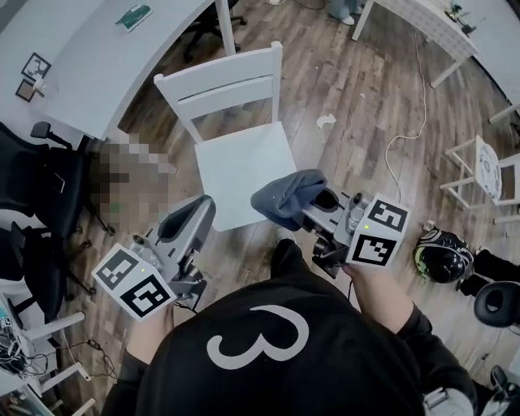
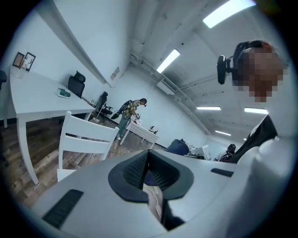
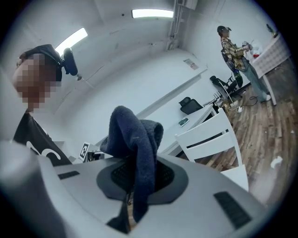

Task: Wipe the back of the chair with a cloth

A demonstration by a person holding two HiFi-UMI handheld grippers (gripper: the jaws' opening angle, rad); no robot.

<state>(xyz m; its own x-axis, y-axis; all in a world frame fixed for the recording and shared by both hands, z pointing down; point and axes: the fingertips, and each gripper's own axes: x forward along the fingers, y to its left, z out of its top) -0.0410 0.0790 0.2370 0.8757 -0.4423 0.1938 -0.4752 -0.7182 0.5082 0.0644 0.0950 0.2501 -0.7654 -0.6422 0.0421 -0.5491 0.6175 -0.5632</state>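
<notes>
A white wooden chair [image 1: 236,106] stands in front of me, its slatted back [image 1: 221,81] on the far side and its seat [image 1: 244,172] toward me. The chair also shows in the left gripper view [image 2: 86,139] and the right gripper view [image 3: 212,137]. My right gripper [image 1: 313,201] is shut on a dark blue-grey cloth [image 1: 286,195], which bunches over the seat's near right corner; the cloth [image 3: 135,139] hangs pinched between its jaws [image 3: 135,179]. My left gripper [image 1: 195,221] hovers at the seat's near left, jaws closed together on nothing [image 2: 149,174].
A curved white desk [image 1: 106,57] runs behind the chair at left, with black office chairs [image 1: 36,179] beside it. A second white table [image 1: 431,24] stands far right, a cable [image 1: 402,138] trails on the wood floor, and a helmet [image 1: 443,253] lies at right. A person [image 2: 130,116] stands in the distance.
</notes>
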